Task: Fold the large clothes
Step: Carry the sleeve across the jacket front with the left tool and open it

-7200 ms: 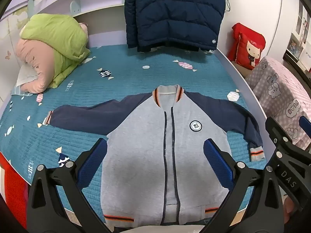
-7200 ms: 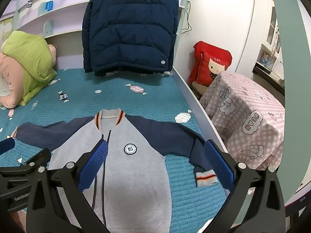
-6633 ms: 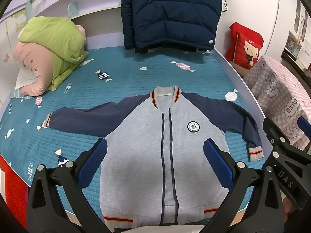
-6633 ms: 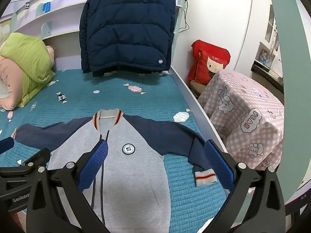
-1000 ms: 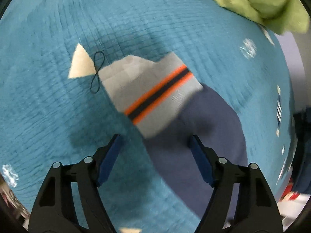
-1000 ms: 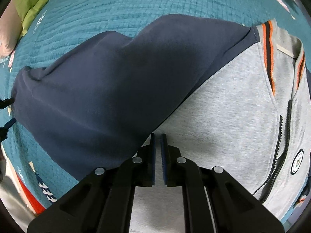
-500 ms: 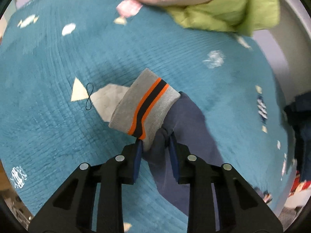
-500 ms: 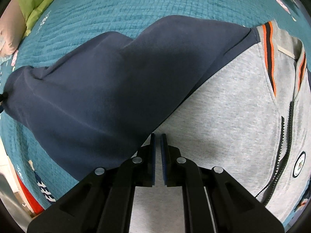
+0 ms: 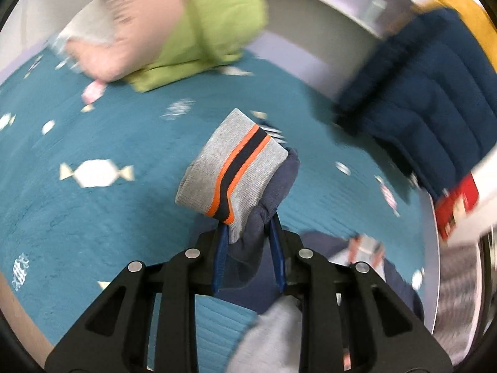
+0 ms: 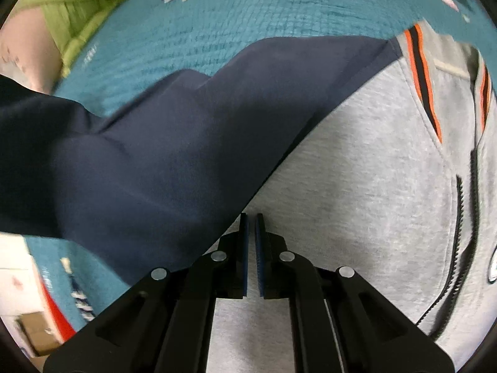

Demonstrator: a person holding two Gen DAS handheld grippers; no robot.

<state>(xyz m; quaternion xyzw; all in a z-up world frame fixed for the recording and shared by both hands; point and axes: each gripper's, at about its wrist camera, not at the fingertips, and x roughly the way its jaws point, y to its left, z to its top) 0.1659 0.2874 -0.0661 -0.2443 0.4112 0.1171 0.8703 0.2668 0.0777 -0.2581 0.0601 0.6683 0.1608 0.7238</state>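
A teal quilted bedspread (image 9: 93,217) printed with white candy shapes covers the bed, and everything else is placed against it. Spread on it lies the jacket (image 10: 357,171), a grey zip-front body with navy sleeves and an orange-and-navy striped collar (image 10: 422,71); in the right wrist view its grey front fills the lower right, the zipper (image 10: 456,233) running down near the right edge. At the far end of the bedspread a dark blue puffer coat (image 9: 428,99) with a mustard top hangs above the headboard side, and in the opposite far corner sits a lime-green and pink bundle of bedding (image 9: 174,25), much blurred.

The jacket's navy sleeve (image 10: 149,155) rises off the bedspread toward the left edge of the right wrist view, pulled into a slanting fold across the shoulder. Its end is in the left gripper (image 9: 248,233), whose blue pads are pinched narrowly on the bunched navy cloth just behind the grey cuff (image 9: 230,168); the cuff, with its orange-navy-orange band, stands up clear above the bedspread.

The right gripper (image 10: 251,217) points down at the jacket where the navy sleeve meets the grey body, its fingers drawn together to a thin slit. Whether its tips press the cloth I cannot tell.
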